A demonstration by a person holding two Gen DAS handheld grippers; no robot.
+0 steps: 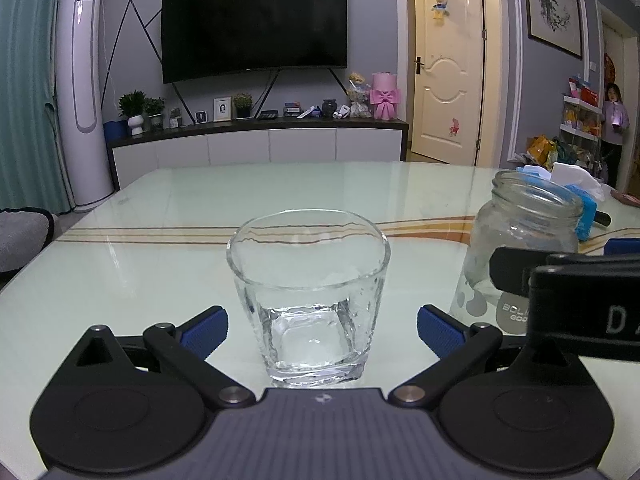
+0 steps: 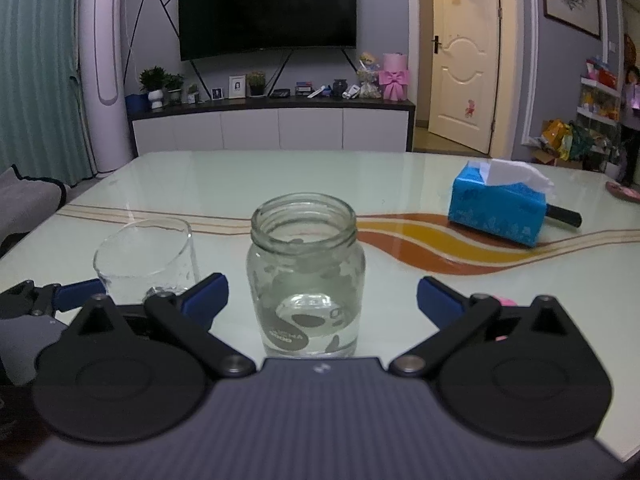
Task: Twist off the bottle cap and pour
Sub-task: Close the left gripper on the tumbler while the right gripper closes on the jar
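Note:
A clear glass tumbler [image 1: 310, 296] stands on the pale green table [image 1: 160, 248], between the wide-open fingers of my left gripper [image 1: 322, 330], which do not touch it. It looks to hold a little clear liquid. A capless glass jar [image 2: 306, 276] with grey spots stands between the wide-open fingers of my right gripper [image 2: 322, 300], untouched. The jar also shows in the left wrist view [image 1: 524, 236], to the right of the tumbler. The tumbler shows in the right wrist view [image 2: 146, 256], left of the jar. A small pink object [image 2: 505, 302], perhaps the cap, lies behind the right finger.
A blue tissue box [image 2: 498, 204] sits at the back right of the table, a black handle [image 2: 564, 216] behind it. A pink dish [image 2: 624, 192] is at the far right edge. A TV cabinet [image 2: 272, 126] stands beyond the table.

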